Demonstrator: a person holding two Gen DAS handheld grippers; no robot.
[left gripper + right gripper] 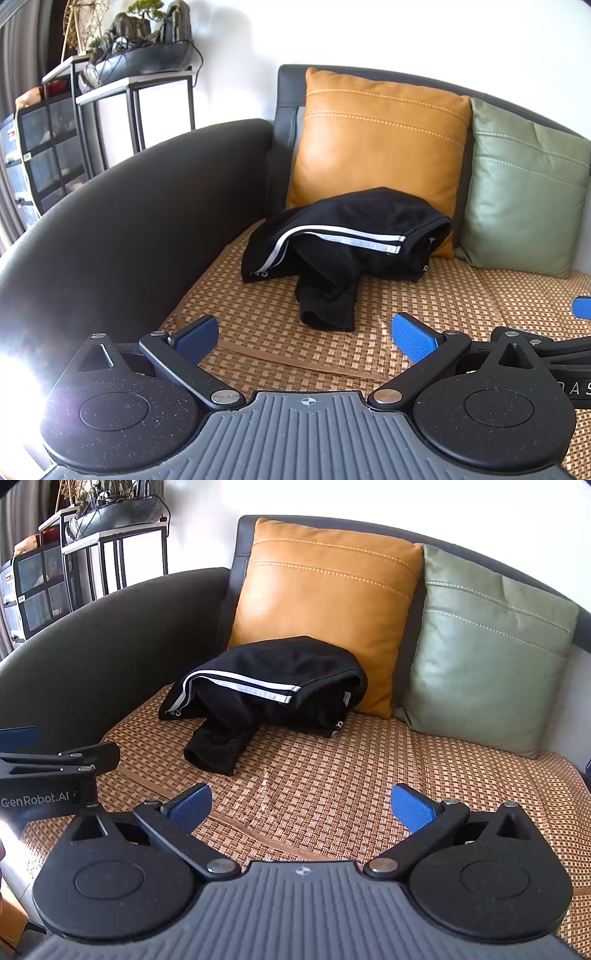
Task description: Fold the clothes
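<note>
Your left gripper and right gripper both hover above the woven seat mat of the sofa, jaws spread wide and empty. The black garment with white side stripes lies crumpled at the far left of the mat, its back edge touching the orange cushion; one dark cuff trails toward you. The green cushion stands just right of the orange one.

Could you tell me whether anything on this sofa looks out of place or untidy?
Yes: the black garment lies crumpled on the woven mat, bunched against the orange cushion, one end trailing forward. Nothing looks spilled or damaged.
</note>
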